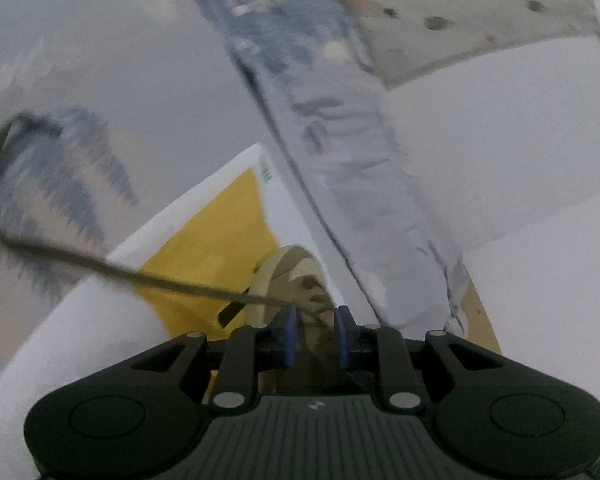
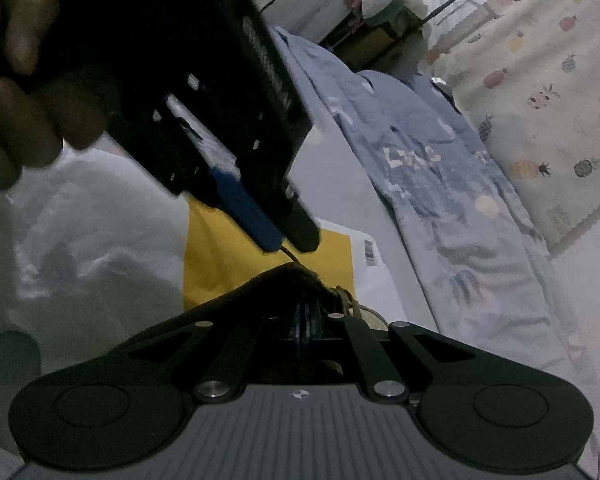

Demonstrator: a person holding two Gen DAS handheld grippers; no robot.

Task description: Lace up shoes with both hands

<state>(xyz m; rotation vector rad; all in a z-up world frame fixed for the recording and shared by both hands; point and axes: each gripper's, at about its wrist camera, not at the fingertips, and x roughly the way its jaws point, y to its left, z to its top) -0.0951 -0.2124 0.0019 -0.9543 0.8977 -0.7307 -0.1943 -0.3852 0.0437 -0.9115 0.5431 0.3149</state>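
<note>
The lace is threaded partway through the shoe. The left gripper is slightly parted around it; the right gripper is closed, its hold unclear. Tying remains.

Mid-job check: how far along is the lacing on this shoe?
Done: lace criss-crosses several times over the shoe. In hand: a loose lace strand runs from a slack loop into the gap of the left claw, whose pads stand apart around it. The right claw is shut by the shoe, its hold hidden. Left: thread that strand, then tie; no bow shows.
</note>
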